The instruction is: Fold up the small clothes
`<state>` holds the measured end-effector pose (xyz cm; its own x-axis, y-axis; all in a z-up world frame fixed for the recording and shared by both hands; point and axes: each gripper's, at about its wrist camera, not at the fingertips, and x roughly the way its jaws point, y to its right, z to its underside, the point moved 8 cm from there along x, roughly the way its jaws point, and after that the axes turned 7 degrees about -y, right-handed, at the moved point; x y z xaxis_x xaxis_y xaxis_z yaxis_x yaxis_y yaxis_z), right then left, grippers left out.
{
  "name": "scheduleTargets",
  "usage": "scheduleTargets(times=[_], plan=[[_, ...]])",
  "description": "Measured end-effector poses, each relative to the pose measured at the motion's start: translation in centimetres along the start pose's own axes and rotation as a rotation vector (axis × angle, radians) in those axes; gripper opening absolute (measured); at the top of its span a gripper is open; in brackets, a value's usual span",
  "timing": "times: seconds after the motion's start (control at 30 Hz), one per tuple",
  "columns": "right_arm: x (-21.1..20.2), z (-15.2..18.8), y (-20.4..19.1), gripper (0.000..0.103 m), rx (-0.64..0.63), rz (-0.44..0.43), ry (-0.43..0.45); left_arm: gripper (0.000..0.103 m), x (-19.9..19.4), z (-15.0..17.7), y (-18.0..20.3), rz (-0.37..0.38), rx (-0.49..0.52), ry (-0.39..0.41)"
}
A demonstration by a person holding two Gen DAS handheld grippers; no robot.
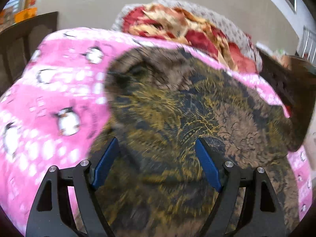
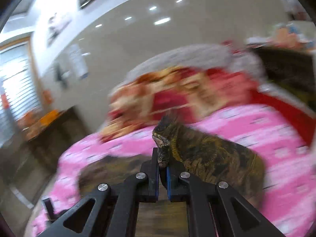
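A pink blanket (image 1: 49, 102) printed with penguins covers the surface, apparently a bed, in a room with pale walls and ceiling lights. On it lies the garment (image 1: 177, 118), a small dark piece of clothing with a yellow-brown pattern, spread out directly ahead of and under the left gripper (image 1: 158, 150). That gripper's blue fingers (image 1: 207, 165) stand wide apart, holding nothing, with the cloth passing beneath the gap between them. The right gripper (image 2: 162, 165) has its fingers pressed together on an edge of the garment (image 2: 207, 154), which rises in a bunched peak above the tips and trails off to the right and down onto the blanket. The pinched edge sits lifted while the rest lies flat, so the fold probably depends on the right hand carrying this edge across. Farther back rests a red and cream floral quilt (image 1: 187, 25); to the far left stands dark wooden furniture (image 1: 25, 39). Both views are motion-blurred.
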<state>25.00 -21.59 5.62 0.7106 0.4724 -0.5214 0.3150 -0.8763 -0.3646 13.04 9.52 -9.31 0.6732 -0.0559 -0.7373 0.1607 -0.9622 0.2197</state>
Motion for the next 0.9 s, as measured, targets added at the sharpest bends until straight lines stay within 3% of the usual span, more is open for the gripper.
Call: scheduleTargets(times=[0.13, 0.23, 0.37, 0.5, 0.6, 0.63, 0.67, 0.7, 0.77, 0.83, 0.9], plan=[[6.7, 3.7, -11.7, 0.005, -0.076, -0.193, -0.089, 0.080, -2.3, 1.8, -1.5, -0.034, 0.002, 0.031], [11.5, 7.1, -17.8, 0.005, -0.098, -0.286, -0.176, 0.080, -2.3, 2.8, -2.8, -0.018, -0.071, 0.009], [17.0, 11.8, -23.0, 0.005, -0.179, -0.316, -0.303, 0.080, -1.2, 3.2, -5.4, -0.002, -0.211, -0.040], [20.8, 15.9, -24.1, 0.005, -0.221, -0.305, -0.412, 0.080, -1.1, 3.2, -5.3, -0.003, -0.220, -0.036], [22.3, 19.0, -24.2, 0.010, -0.222, -0.362, -0.537, 0.080, -1.1, 3.3, -5.2, -0.010, -0.216, -0.042], [22.5, 19.7, -24.2, 0.023, -0.208, -0.386, -0.583, 0.080, -1.1, 3.3, -5.1, -0.007, -0.219, -0.042], [22.4, 20.4, -24.3, 0.043, -0.191, -0.417, -0.628, 0.080, -1.1, 3.2, -5.1, -0.004, -0.221, -0.042], [22.0, 20.8, -24.3, 0.049, -0.180, -0.434, -0.655, 0.080, -1.0, 3.2, -5.3, -0.002, -0.223, -0.043], [20.5, 20.6, -23.9, 0.049, -0.214, -0.413, -0.625, 0.080, -1.0, 3.2, -5.3, 0.000, -0.225, -0.044], [17.1, 18.9, -22.3, 0.049, -0.236, -0.399, -0.526, 0.080, -1.2, 3.0, -5.3, -0.007, -0.218, -0.040], [14.2, 17.6, -19.1, 0.049, -0.254, -0.306, -0.417, 0.080, -2.1, 2.0, -4.8, -0.019, -0.185, -0.015]])
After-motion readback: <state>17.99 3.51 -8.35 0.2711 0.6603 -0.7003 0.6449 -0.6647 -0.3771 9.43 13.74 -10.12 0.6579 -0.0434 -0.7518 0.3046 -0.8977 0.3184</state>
